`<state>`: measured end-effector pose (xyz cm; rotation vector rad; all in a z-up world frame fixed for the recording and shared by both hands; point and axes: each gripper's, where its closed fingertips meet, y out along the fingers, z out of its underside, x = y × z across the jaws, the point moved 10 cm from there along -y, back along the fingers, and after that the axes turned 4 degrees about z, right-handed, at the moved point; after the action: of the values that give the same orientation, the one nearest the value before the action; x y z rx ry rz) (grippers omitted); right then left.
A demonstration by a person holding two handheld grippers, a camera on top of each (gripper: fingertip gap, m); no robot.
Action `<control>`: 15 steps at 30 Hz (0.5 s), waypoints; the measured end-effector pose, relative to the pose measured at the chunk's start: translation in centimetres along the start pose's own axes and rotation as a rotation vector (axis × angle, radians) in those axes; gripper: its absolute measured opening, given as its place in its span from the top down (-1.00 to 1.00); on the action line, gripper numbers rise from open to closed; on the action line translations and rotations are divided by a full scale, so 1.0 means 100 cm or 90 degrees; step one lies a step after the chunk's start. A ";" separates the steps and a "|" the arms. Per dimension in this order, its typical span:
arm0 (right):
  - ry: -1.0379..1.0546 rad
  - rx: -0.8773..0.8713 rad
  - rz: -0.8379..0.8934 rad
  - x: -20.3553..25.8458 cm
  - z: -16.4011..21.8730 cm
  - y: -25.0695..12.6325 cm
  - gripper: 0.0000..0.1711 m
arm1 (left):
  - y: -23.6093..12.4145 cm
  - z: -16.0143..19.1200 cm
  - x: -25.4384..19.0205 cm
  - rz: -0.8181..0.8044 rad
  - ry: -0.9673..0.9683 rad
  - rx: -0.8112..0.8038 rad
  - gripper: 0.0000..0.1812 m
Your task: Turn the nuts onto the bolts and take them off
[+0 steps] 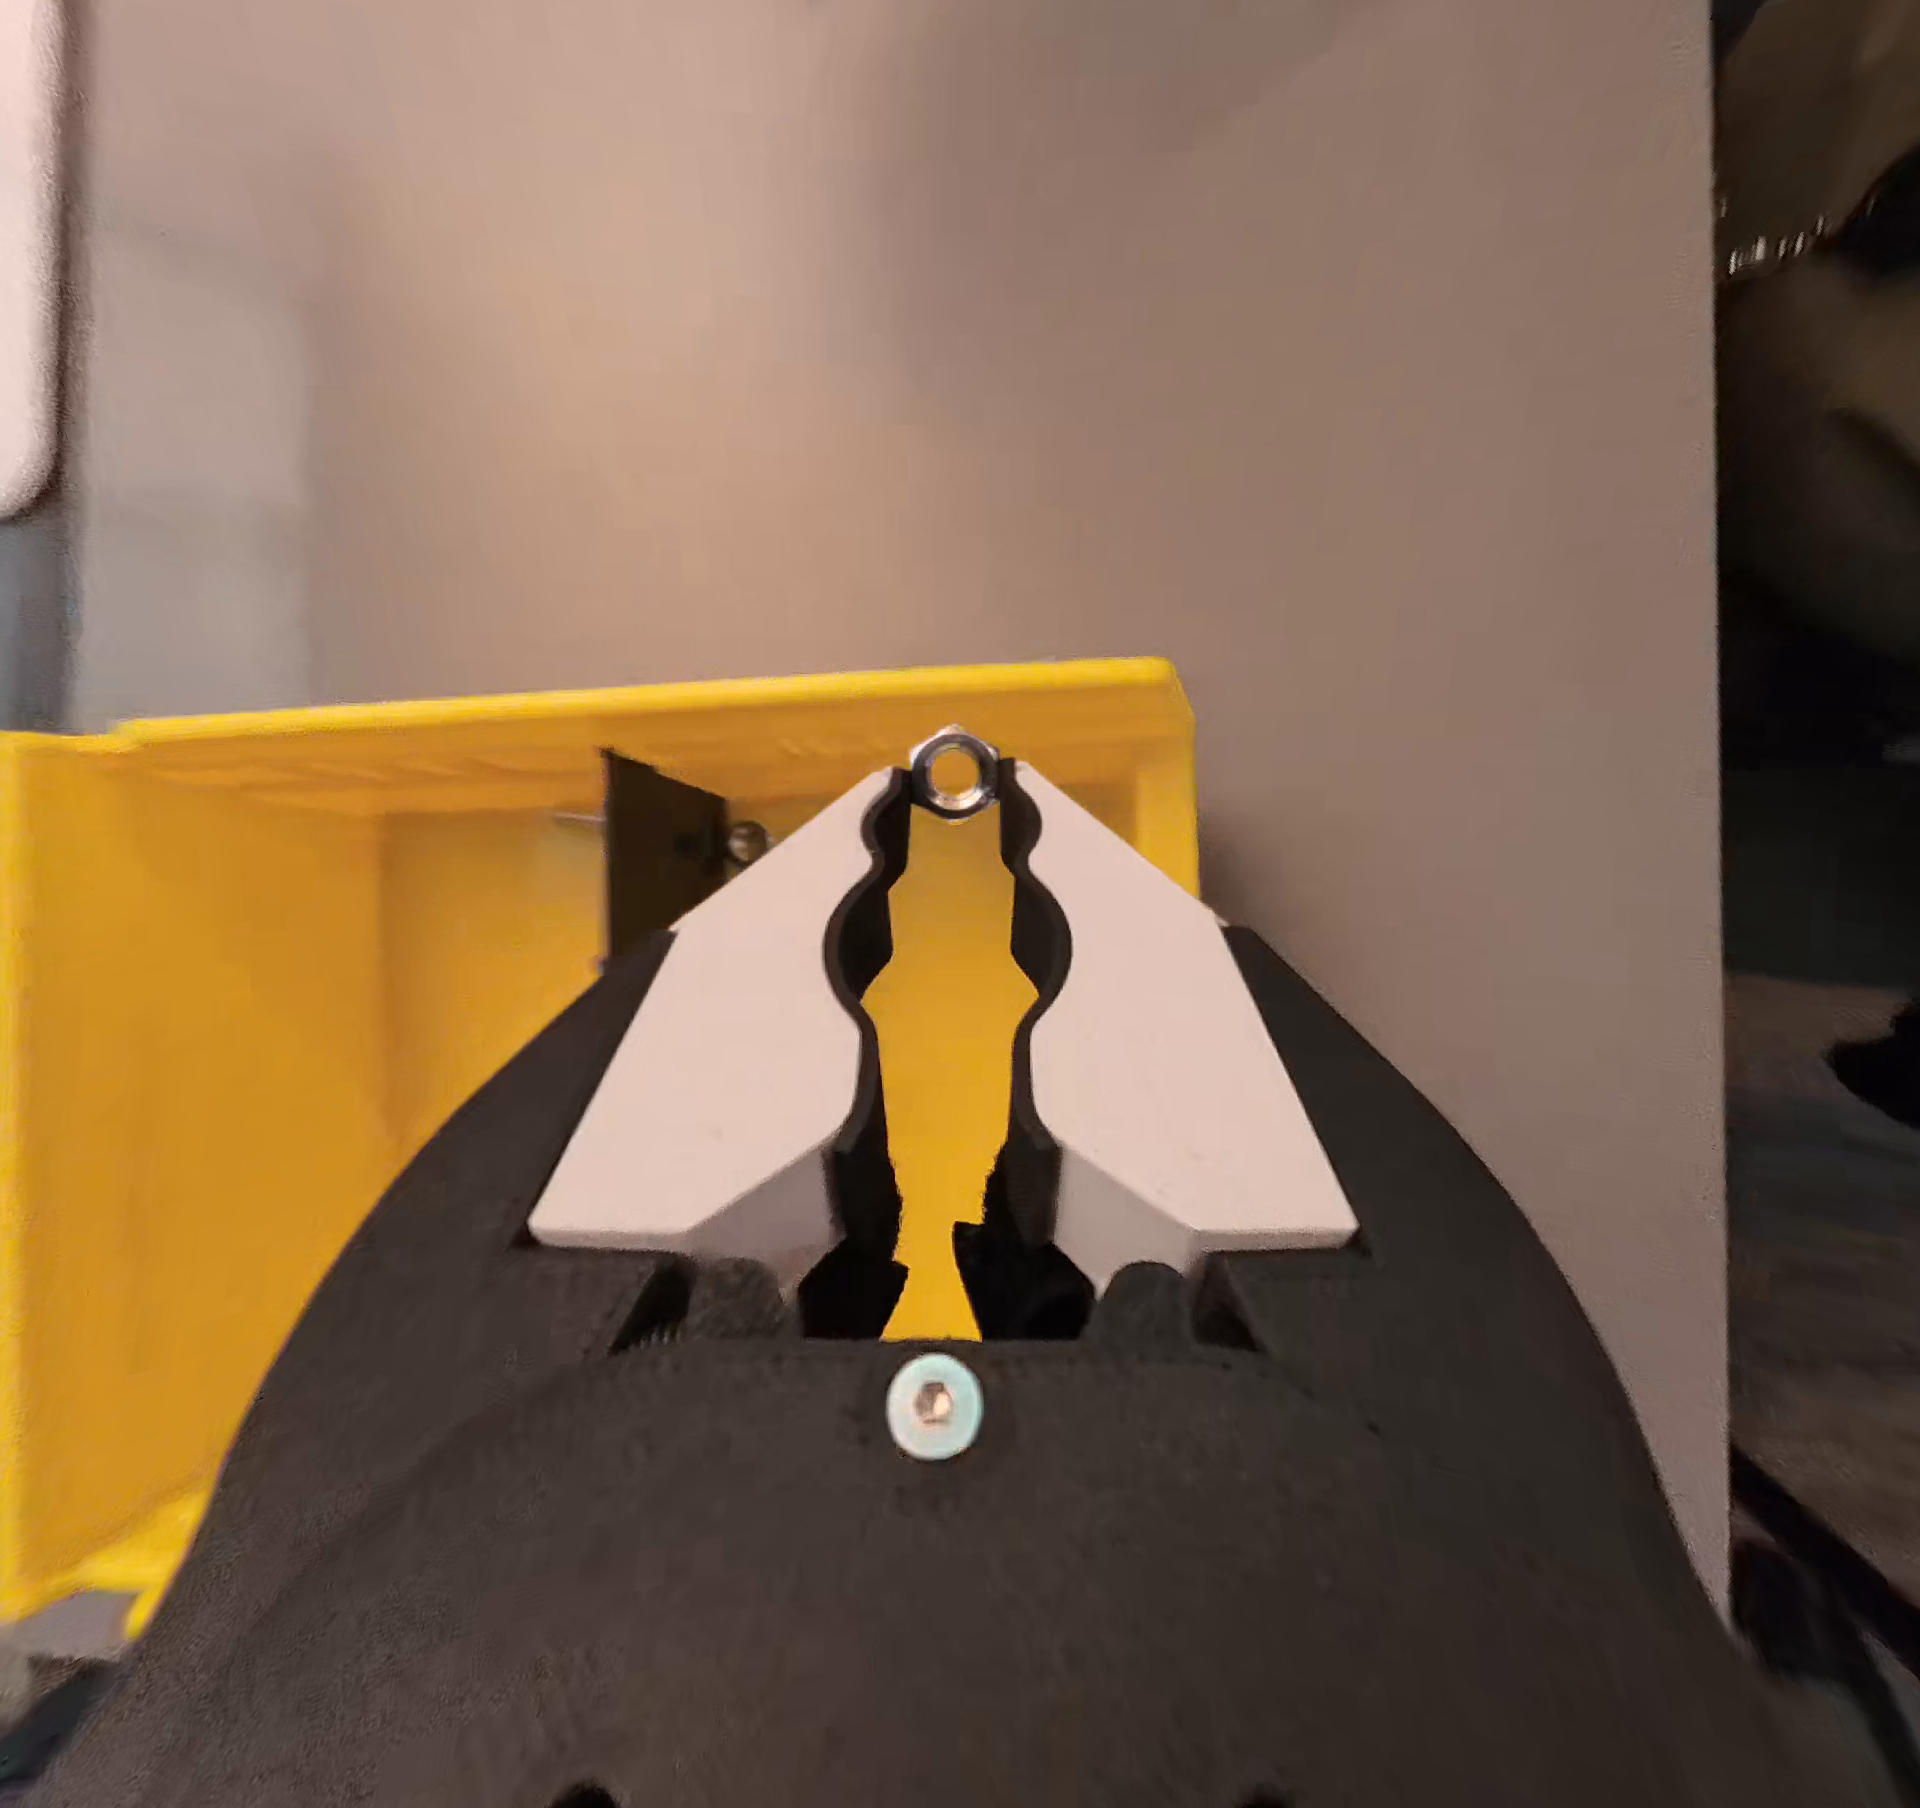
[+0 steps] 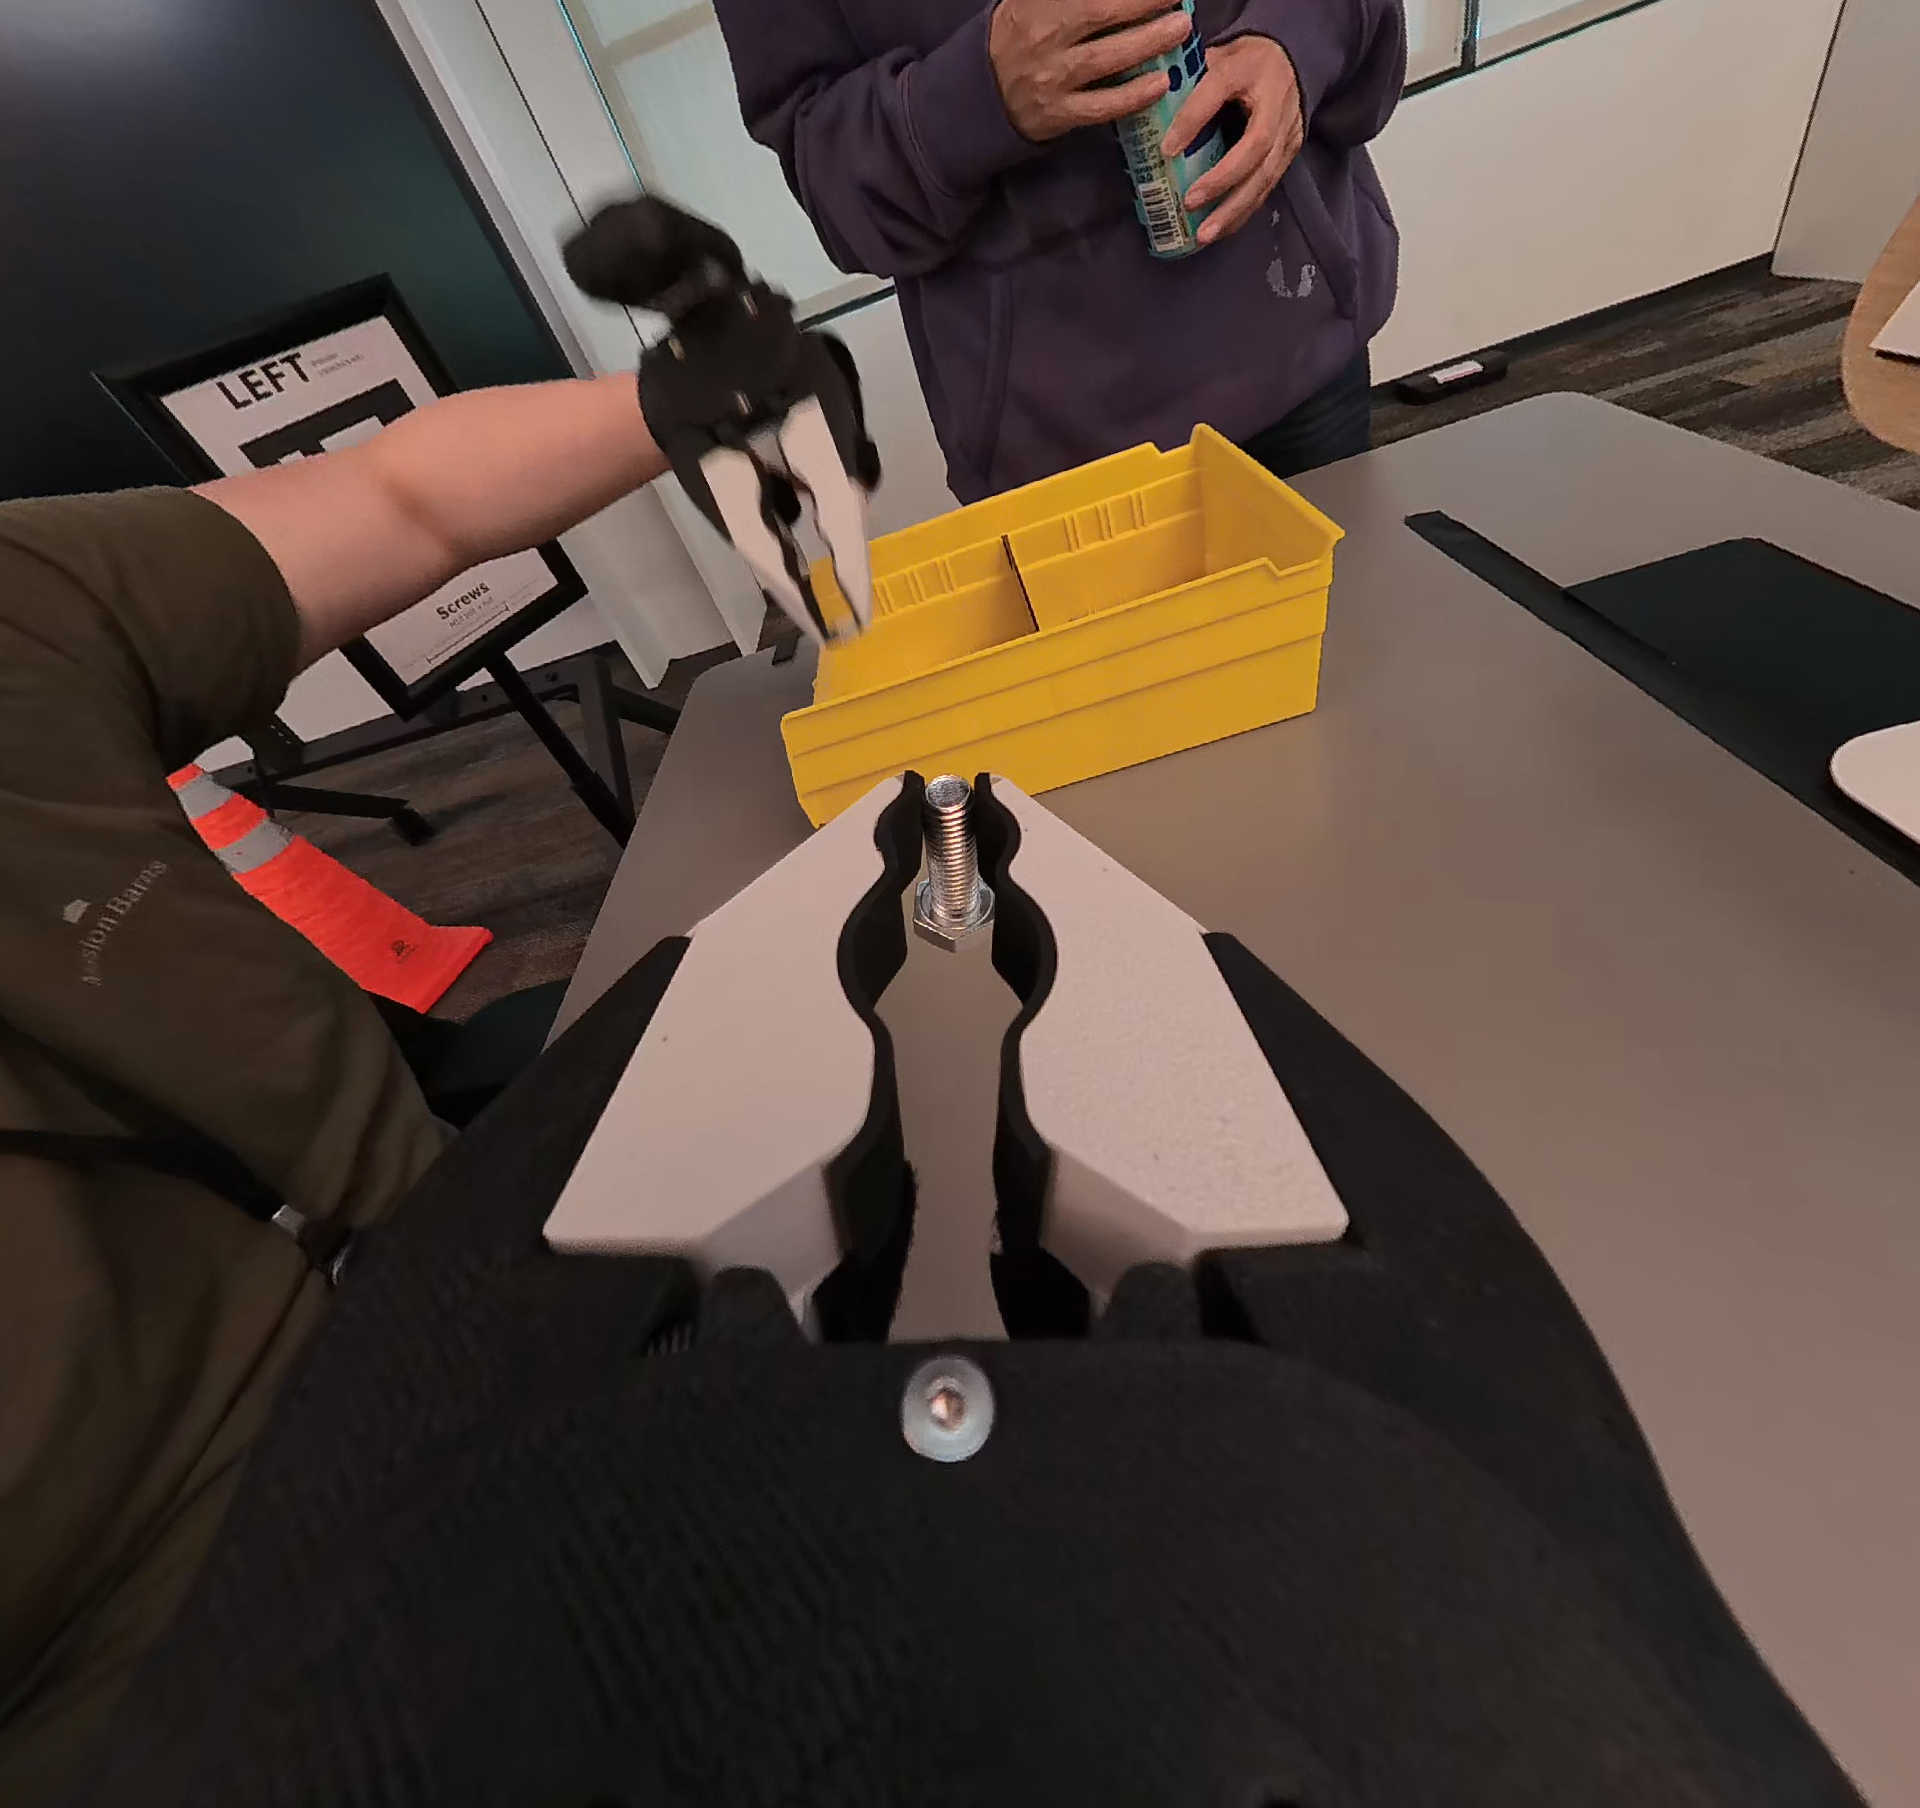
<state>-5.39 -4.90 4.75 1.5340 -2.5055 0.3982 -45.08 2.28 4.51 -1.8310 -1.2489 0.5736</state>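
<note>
**Nut and bolt both gripped, apart**

Left gripper point(image 1: 951, 790) is pinching a silver nut point(image 1: 951, 788) at its tips over the yellow bin point(image 2: 1060, 709). Right gripper point(image 2: 948, 802) is clamping a bolt point(image 2: 949, 865) upright above the grey table point(image 2: 1455, 927). Framed sign point(image 2: 343, 501) and can point(image 2: 1164, 85) are carrying print. Orange cone point(image 2: 312, 885) is lying on carpet.

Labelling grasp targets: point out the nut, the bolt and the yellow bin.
nut point(image 1: 951, 777), left wrist view: on its metal ring, pinched at the tong tips.
bolt point(image 2: 948, 849), right wrist view: on the threaded shank, above the hex head.
yellow bin point(image 2: 1060, 709), right wrist view: on its near outer wall.
</note>
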 end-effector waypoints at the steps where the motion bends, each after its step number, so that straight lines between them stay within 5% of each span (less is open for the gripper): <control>1: 0.001 0.000 -0.001 0.000 0.000 0.000 0.90 | 0.013 0.005 -0.001 0.020 -0.003 0.028 0.83; 6: 0.000 0.002 0.002 -0.001 0.001 -0.001 0.90 | 0.063 0.027 0.001 0.076 -0.008 0.107 0.83; 15: 0.000 0.002 0.006 -0.003 0.000 -0.005 0.90 | 0.096 0.044 -0.001 0.160 -0.020 0.163 0.83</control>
<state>-4.79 -4.84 4.76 1.5242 -2.5137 0.4039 -43.23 2.24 -5.86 -1.7756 -0.9221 0.8614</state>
